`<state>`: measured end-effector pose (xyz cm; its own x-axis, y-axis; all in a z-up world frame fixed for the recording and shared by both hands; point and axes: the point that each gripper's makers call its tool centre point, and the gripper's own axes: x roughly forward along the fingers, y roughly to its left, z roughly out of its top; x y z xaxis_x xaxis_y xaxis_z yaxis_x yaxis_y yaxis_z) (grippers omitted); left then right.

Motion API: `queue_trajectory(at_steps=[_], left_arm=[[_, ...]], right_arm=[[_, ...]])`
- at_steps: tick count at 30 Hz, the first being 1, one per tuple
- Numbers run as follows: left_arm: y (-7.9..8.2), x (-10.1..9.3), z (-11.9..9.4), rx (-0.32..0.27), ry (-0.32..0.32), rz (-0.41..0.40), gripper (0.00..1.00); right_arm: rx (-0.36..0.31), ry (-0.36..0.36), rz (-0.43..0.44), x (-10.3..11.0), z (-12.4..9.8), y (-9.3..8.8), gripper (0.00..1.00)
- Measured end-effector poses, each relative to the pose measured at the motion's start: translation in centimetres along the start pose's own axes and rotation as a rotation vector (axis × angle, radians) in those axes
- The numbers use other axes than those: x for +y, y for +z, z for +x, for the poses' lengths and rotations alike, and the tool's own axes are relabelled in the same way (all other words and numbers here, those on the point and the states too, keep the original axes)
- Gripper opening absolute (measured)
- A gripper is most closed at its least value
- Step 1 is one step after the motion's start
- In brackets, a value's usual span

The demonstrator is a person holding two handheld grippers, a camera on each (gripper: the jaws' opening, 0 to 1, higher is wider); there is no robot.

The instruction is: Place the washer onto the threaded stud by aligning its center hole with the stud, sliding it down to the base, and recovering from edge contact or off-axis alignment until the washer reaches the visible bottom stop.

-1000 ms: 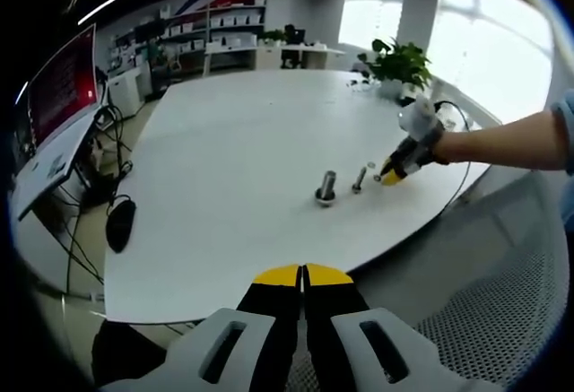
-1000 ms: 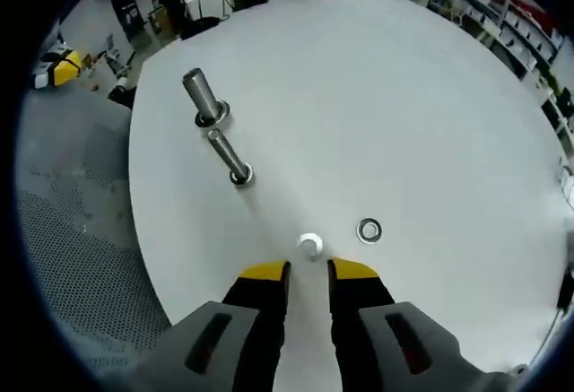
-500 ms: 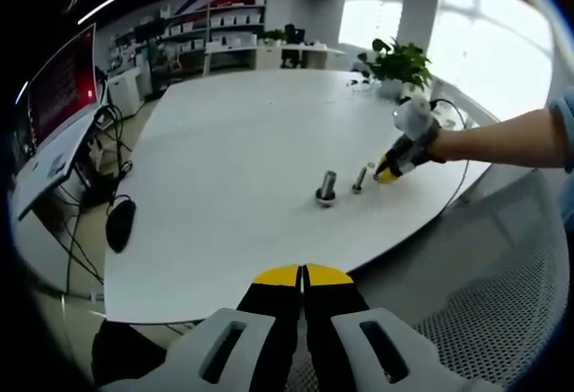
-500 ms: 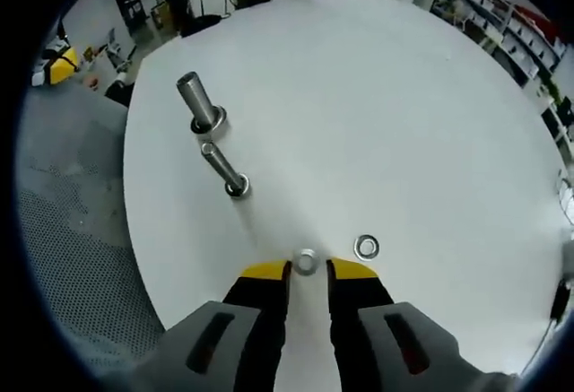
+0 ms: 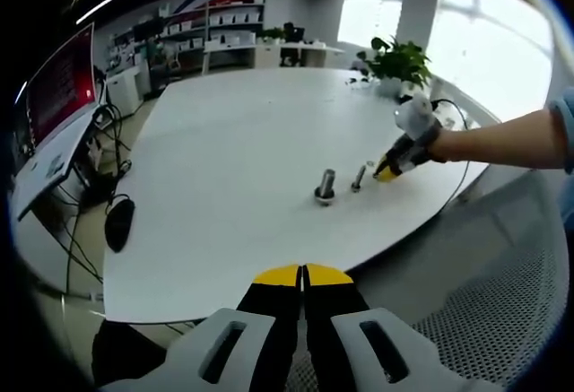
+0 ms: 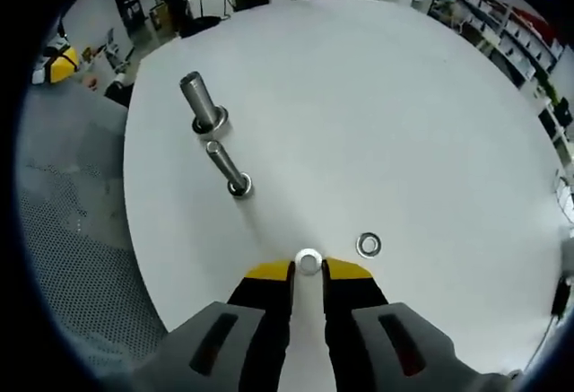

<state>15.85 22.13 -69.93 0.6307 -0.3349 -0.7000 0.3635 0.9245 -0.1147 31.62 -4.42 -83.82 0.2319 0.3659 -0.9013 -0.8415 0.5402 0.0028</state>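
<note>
Right tool (image 6: 307, 272) had narrowed since 0.5 s ago and now pinched the washer (image 6: 308, 260) at lower centre (grasp done, pick-up next). Left tool (image 5: 303, 277) sat closed, empty.

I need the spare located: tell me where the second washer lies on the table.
In the right gripper view, the spare washer lies flat on the white table, just right of the right tool tips and apart from the washer between them.
</note>
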Motion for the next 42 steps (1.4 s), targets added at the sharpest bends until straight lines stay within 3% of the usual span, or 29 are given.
queue_trajectory(at_steps=[4, 31, 42], left_arm=[[0.0, 0.0, 0.0, -0.002, 0.0, 0.0, 0.0], [0.2, 0.1, -0.1, -0.012, 0.004, -0.002, 0.0], [0.2, 0.1, -0.1, -0.013, 0.007, -0.005, 0.0]], right_arm=[[-0.004, 0.001, -0.013, 0.2, -0.6, 0.4, 0.14], [-0.201, 0.084, -0.012, 3.9, -4.6, 7.1, 0.14], [-0.192, 0.103, -0.047, 4.7, -4.0, 7.8, 0.14]])
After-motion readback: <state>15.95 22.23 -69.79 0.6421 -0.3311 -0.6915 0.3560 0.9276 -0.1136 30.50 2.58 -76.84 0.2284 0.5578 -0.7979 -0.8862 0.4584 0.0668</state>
